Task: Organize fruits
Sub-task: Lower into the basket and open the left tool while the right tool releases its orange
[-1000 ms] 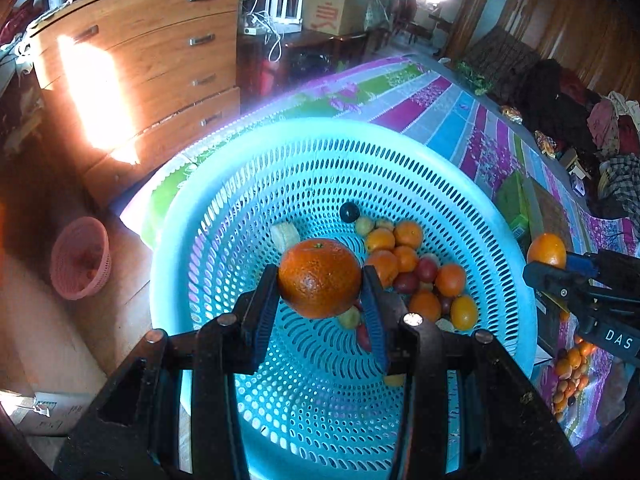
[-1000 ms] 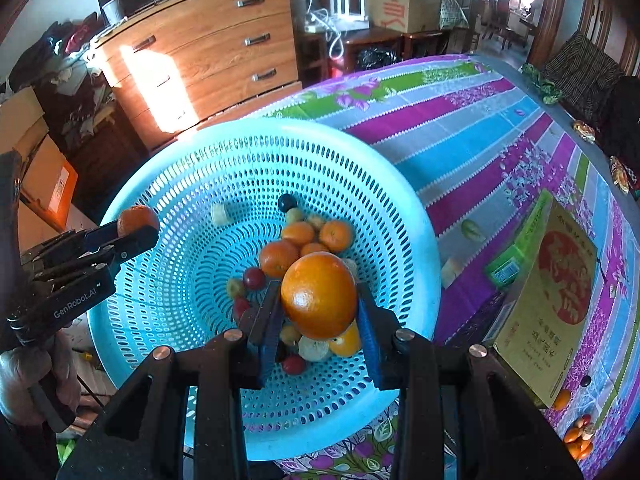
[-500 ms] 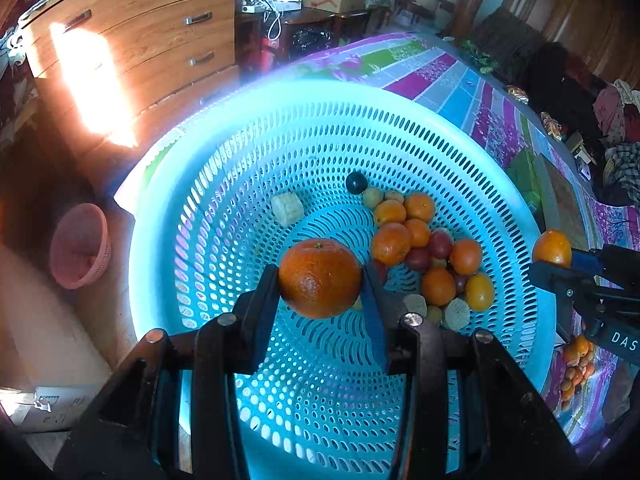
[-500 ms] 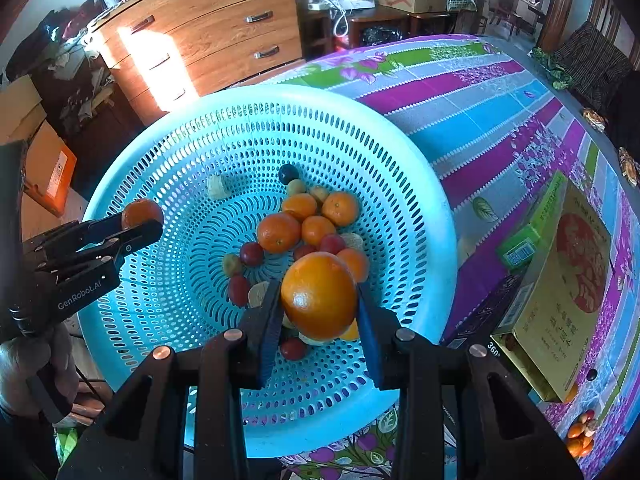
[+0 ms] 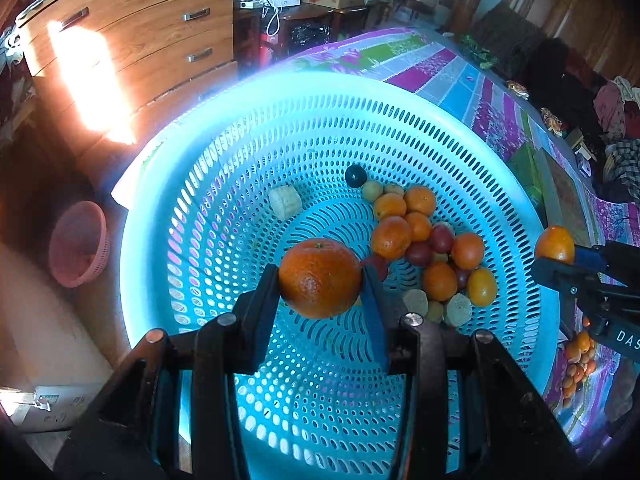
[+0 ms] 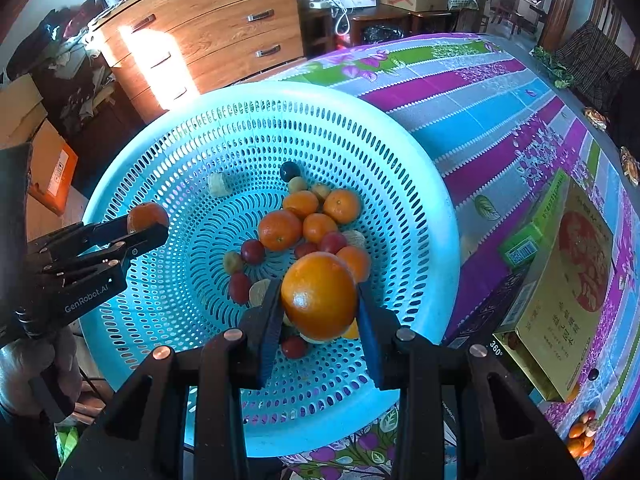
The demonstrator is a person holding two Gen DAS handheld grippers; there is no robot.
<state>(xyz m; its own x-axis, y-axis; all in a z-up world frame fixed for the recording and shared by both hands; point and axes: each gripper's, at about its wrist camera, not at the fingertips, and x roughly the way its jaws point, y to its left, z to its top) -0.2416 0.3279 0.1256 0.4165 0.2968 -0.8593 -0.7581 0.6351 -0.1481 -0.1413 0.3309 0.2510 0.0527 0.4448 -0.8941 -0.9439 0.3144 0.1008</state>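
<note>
A large turquoise perforated basket (image 5: 224,184) (image 6: 420,184) stands on the striped tablecloth and holds a heap of small oranges (image 5: 390,236) (image 6: 280,229), red fruits and pale pieces. My left gripper (image 5: 322,280) is shut on a dark orange (image 5: 319,277) over the basket's inner left side. It also shows in the right wrist view (image 6: 146,226). My right gripper (image 6: 318,300) is shut on a bright orange (image 6: 318,295) above the heap. It shows at the right of the left wrist view (image 5: 560,254).
A wooden chest of drawers (image 6: 208,36) stands behind the table. A pink basket (image 5: 78,248) lies on the floor at left. A yellow box (image 6: 568,280) and a green box (image 6: 528,236) lie right of the basket. Loose small oranges (image 5: 576,364) lie on the cloth.
Both grippers have moved forward and lower over the basket, each still holding its orange. The basket now fills more of both views.
</note>
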